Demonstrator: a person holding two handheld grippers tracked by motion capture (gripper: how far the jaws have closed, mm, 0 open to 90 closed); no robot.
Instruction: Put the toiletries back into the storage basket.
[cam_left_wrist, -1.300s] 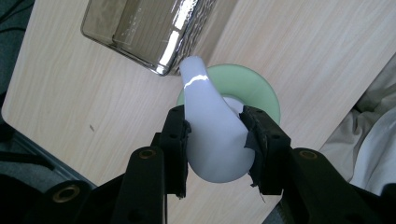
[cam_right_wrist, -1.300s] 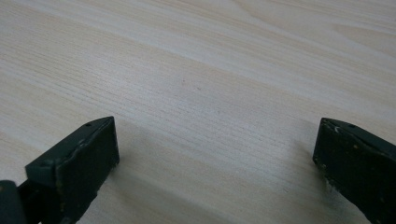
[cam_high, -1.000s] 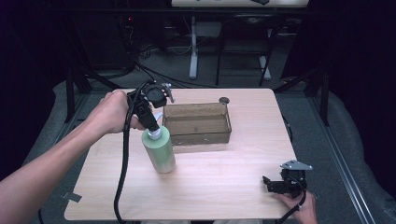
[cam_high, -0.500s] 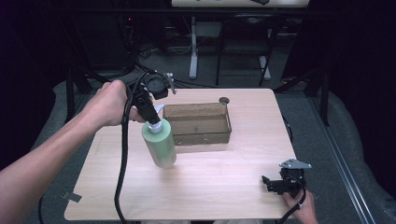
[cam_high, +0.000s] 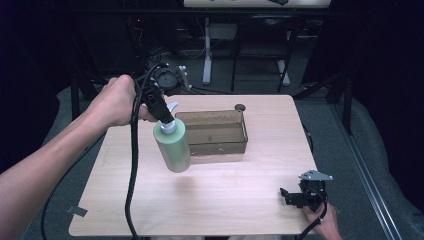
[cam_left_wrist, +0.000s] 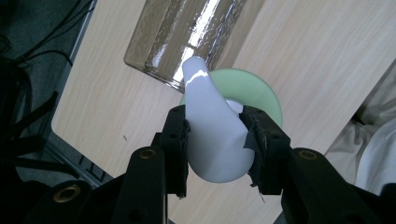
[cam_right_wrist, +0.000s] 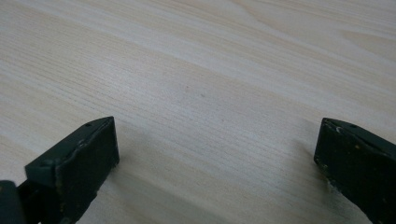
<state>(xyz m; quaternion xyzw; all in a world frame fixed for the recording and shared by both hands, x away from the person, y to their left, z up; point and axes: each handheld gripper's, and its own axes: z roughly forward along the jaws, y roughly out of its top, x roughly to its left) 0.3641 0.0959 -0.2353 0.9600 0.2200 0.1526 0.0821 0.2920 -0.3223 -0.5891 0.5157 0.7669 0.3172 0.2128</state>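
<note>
A pale green bottle (cam_high: 173, 145) with a white pump top (cam_left_wrist: 212, 135) hangs in the air above the wooden table (cam_high: 210, 200), just left of a clear plastic bin (cam_high: 214, 132). My left gripper (cam_high: 162, 112) is shut on the pump top, its black pads (cam_left_wrist: 180, 140) pressing both sides of it. In the left gripper view the green bottle (cam_left_wrist: 261, 91) shows below the pump, and the bin (cam_left_wrist: 187, 32) lies beyond. My right gripper (cam_high: 290, 197) rests at the table's near right corner. Its jaws stand wide apart over bare wood (cam_right_wrist: 210, 98), nothing between them.
A small dark round object (cam_high: 240, 107) lies on the table behind the bin. A thick black cable (cam_high: 134, 165) trails from the left gripper down across the table's left side. Dark floor, chair legs and cables surround the table.
My left hand has lifted the green bottle off the table and carried it slightly toward the bin. The right gripper has stayed where it was.
</note>
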